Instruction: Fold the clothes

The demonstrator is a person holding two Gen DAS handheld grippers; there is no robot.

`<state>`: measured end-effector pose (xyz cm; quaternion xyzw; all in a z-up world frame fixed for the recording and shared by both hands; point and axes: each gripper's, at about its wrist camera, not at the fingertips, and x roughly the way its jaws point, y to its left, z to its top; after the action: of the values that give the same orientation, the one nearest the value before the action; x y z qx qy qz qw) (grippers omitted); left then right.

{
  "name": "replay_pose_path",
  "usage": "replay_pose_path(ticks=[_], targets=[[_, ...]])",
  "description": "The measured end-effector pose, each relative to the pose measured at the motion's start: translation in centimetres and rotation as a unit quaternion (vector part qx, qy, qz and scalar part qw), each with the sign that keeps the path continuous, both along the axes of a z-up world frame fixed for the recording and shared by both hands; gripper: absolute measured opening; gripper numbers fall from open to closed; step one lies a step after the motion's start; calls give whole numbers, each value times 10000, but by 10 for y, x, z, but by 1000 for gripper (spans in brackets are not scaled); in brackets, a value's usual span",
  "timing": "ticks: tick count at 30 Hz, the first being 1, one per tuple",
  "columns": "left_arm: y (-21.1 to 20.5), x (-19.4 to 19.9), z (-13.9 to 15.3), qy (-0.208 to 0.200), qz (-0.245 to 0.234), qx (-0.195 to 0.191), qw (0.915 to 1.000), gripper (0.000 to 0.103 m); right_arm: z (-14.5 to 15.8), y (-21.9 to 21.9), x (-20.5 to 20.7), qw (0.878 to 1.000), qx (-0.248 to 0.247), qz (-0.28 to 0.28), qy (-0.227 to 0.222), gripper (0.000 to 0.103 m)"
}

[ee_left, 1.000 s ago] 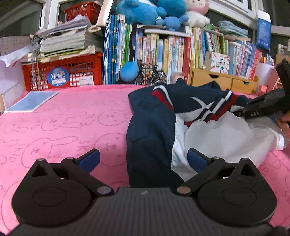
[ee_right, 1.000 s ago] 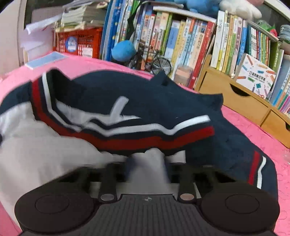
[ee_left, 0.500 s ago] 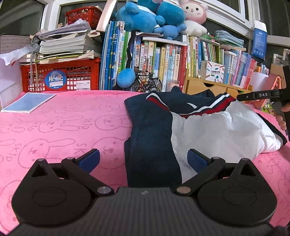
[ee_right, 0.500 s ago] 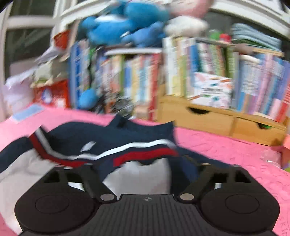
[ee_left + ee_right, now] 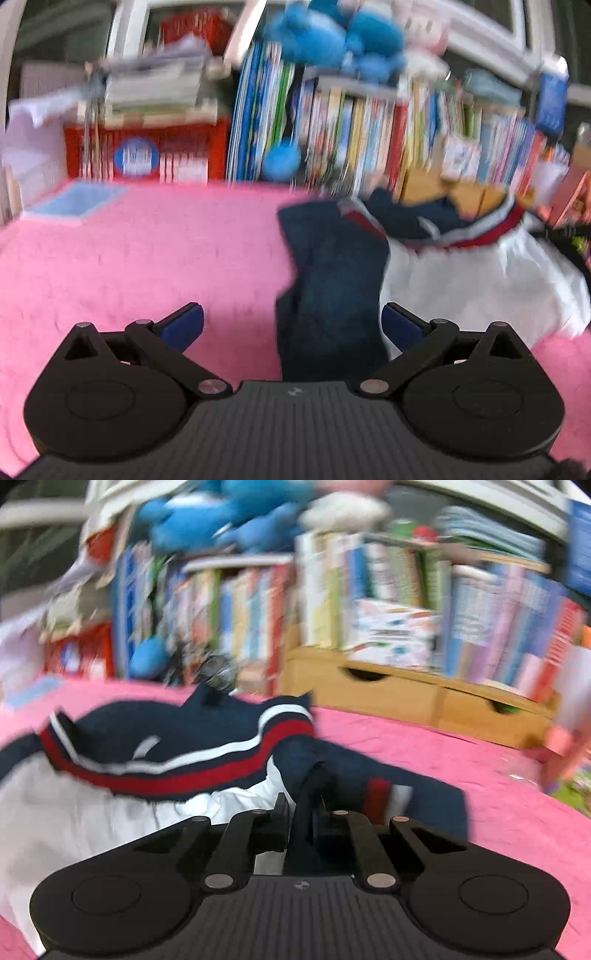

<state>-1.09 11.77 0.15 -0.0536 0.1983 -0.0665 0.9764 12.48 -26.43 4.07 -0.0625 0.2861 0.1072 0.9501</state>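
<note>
Clearly mid-fold, the navy, white and red-striped fabric jacket (image 5: 177,760) lay bunched near the pink worktop's (image 5: 140,251) far edge. The right gripper (image 5: 303,812) was closing on its navy sleeve; the left gripper (image 5: 291,325) gaped empty.

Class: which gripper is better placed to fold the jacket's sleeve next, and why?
Right. The right gripper is closing on the jacket's sleeve, navy cloth between its jaws; the left gripper is open, holding nothing.

No lettering can be read — book spines (image 5: 258,620) and labels are blurred.
</note>
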Motion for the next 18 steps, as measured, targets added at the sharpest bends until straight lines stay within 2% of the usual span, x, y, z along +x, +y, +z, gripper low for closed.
replay_pose_path(ticks=[1, 3, 4, 5, 7, 9, 11, 12, 13, 14, 16, 18], targets=[[3, -1, 10, -133, -174, -57, 9997, 103, 4, -8, -5, 9999, 38, -109, -47, 19], [-1, 8, 29, -228, -376, -14, 9990, 103, 1, -21, -10, 9998, -185, -62, 41, 46], [-5, 16, 34, -235, -466, 41, 9986, 103, 0, -26, -10, 9998, -186, -30, 4, 72], [-12, 26, 37, -191, -560, 112, 9982, 103, 0, -29, -10, 9999, -144, -2, -63, 83], [-30, 54, 36, 109, -766, 315, 9965, 103, -2, -37, -10, 9998, -61, 56, -198, 83], [-42, 88, 29, 546, -781, 396, 9947, 103, -8, -37, 2, 9998, 50, 102, -140, 83], [-49, 119, 19, 918, -696, 264, 9930, 103, -14, -36, 17, 9997, 164, 146, -55, 83], [-51, 131, 13, 973, -694, 180, 9927, 102, -17, -35, 24, 9996, 221, 168, -13, 83], [-54, 141, 8, 993, -703, 95, 9925, 91, -20, -35, 31, 9994, 278, 190, 30, 83], [-57, 144, 3, 918, -710, 67, 9932, 63, -25, -32, 37, 9994, 250, 231, 83, 81], [-68, 151, -5, 950, -723, 155, 9927, 25, -36, -28, 43, 9991, 226, 257, 230, 76], [-75, 147, -4, 902, -767, 266, 9926, 20, -39, -28, 40, 9992, 238, 206, 251, 62]])
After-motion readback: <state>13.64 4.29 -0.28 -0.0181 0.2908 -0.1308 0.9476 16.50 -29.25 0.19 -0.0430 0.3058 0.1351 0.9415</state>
